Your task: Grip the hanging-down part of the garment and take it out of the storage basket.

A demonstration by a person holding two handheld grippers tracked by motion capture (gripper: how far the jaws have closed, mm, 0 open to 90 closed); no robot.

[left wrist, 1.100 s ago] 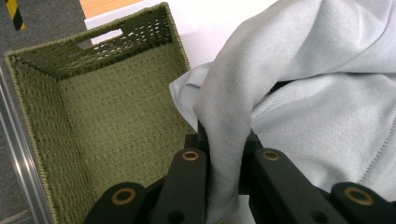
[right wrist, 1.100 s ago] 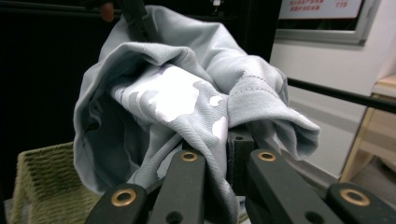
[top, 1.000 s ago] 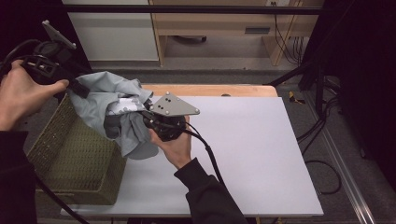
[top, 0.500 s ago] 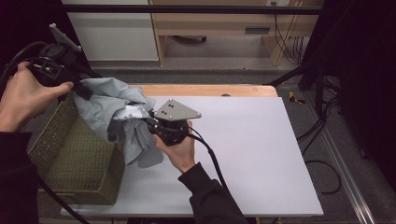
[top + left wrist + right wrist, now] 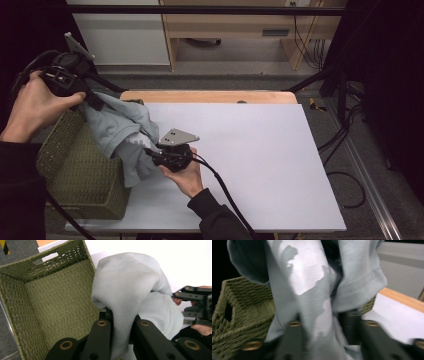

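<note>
L hand-held gripper was up at the far-left, above the basket, jaws clamped tight on a fold of the shirt. In the left gripper view the cloth ran down btwn the two black jaws and bulged out over them, w/ the basket's open inside to the left of it. Basket, green woven, sat at the worktop's left edge, partly off it.

Shirt, pale grey-blue w/ a white print, hung from the L gripper and draped down over the basket's right rim toward the white worktop, its lower end beside the R hand.

R hand-held gripper was low, near the worktop, just right of the basket, pointing left into the shirt's lower part. Its jaws had just been opening; in the right gripper view the shirt lay btwn them, blurred, and the jaws stood apart w/ cloth loose in the gap, not pinched as far as I could tell. Basket showed behind the cloth there.
</note>
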